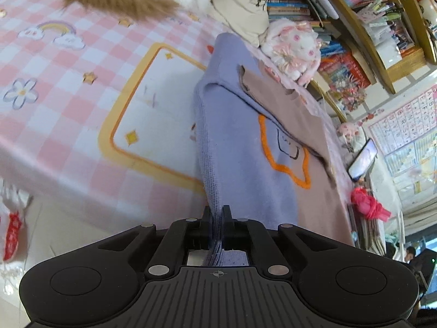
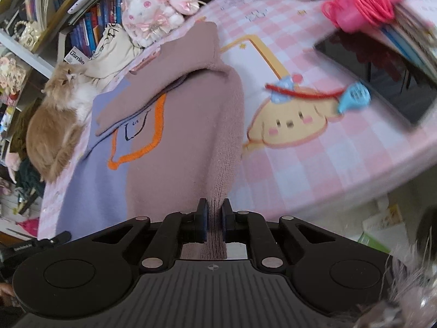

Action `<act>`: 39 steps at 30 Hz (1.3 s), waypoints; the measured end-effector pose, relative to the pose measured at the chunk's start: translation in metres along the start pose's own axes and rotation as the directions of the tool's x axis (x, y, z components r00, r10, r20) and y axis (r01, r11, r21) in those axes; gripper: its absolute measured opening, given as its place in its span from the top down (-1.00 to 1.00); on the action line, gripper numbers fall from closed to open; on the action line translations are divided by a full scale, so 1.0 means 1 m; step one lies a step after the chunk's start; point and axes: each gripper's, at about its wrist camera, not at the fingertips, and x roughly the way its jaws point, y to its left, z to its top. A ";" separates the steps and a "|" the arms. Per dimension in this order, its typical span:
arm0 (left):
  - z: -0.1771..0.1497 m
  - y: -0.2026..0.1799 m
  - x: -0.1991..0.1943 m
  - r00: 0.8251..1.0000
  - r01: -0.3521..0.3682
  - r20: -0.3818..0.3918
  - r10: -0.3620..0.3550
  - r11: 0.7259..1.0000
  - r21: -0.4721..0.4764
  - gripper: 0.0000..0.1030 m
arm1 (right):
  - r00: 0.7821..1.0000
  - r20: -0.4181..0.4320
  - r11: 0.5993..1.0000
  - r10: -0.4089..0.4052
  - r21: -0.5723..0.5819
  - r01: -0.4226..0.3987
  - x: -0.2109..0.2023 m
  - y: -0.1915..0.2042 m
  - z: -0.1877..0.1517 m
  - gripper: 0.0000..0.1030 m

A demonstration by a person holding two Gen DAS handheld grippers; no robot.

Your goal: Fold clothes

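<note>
Left wrist: sweater [image 1: 245, 147] stretches lengthwise from clamping left claw [image 1: 217, 216].

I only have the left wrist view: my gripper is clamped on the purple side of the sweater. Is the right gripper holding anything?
Observer: Yes. The right gripper is shut on the mauve half of the sweater, at its hem.
Operator: I see fur at the top of my frame. What is that?
Observer: A ginger and white cat sitting on the table against the sweater's purple side.
Operator: Anything on the right side of the table?
Observer: A dark tablet lies flat there, with a pink cup beyond it.
</note>
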 end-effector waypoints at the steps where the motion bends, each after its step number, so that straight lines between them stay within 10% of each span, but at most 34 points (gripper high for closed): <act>1: -0.002 0.001 -0.001 1.000 0.002 -0.012 -0.003 1.000 -0.004 0.93 | 1.000 -0.014 1.000 0.003 0.015 -0.003 -0.002 -0.002 -0.003 0.82; 9: 0.002 0.013 -0.010 0.994 0.107 -0.012 -0.109 0.989 -0.105 0.93 | 0.995 -0.066 0.993 0.080 0.096 -0.074 -0.016 -0.007 -0.005 0.82; 18: 0.078 -0.004 -0.001 0.936 0.312 0.230 -0.266 0.931 -0.192 0.93 | 0.930 0.193 0.909 0.312 0.223 -0.352 -0.022 0.006 0.065 0.82; 24: 0.124 -0.018 0.030 0.912 0.316 0.335 -0.236 0.926 -0.207 0.93 | 0.891 0.317 0.884 0.326 0.231 -0.405 0.003 0.020 0.125 0.82; 39: 0.167 -0.032 0.084 0.961 0.123 0.271 -0.054 0.962 -0.245 0.88 | 0.931 0.230 0.878 0.283 0.328 -0.348 0.084 0.003 0.186 0.80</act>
